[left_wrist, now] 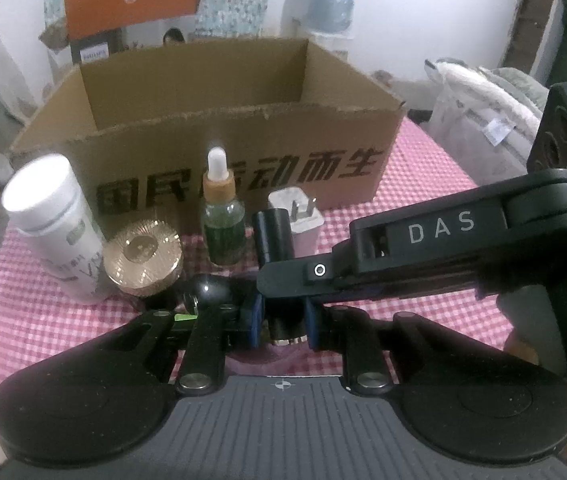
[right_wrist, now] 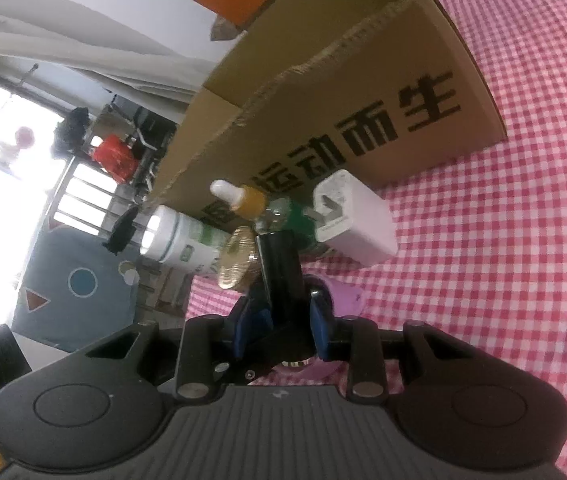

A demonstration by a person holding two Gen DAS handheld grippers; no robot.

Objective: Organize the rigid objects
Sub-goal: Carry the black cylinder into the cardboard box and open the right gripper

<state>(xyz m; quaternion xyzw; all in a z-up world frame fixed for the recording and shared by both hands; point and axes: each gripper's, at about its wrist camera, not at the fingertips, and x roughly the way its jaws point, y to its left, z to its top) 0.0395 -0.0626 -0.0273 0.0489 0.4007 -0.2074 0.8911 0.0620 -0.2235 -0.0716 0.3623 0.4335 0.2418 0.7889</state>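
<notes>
An open cardboard box (left_wrist: 203, 136) with black characters stands on the pink checked tablecloth (left_wrist: 411, 184). In front of it stand a white bottle (left_wrist: 51, 216), a gold-lidded jar (left_wrist: 143, 256), a green dropper bottle (left_wrist: 221, 216) and a white plug charger (left_wrist: 297, 212). Both grippers are shut on one black cylinder with a gold base (left_wrist: 277, 240). My left gripper (left_wrist: 283, 320) clamps its lower part. My right gripper (right_wrist: 283, 320) comes in from the right and clamps the same black cylinder (right_wrist: 283, 276). The box (right_wrist: 363, 92), charger (right_wrist: 355, 220) and white bottle (right_wrist: 179, 240) show tilted in the right wrist view.
A black ball-headed part (left_wrist: 207, 288) lies just left of the left fingers. A pink object (right_wrist: 347, 296) lies on the cloth behind the right gripper. Bagged bedding (left_wrist: 475, 120) sits off the table's right edge.
</notes>
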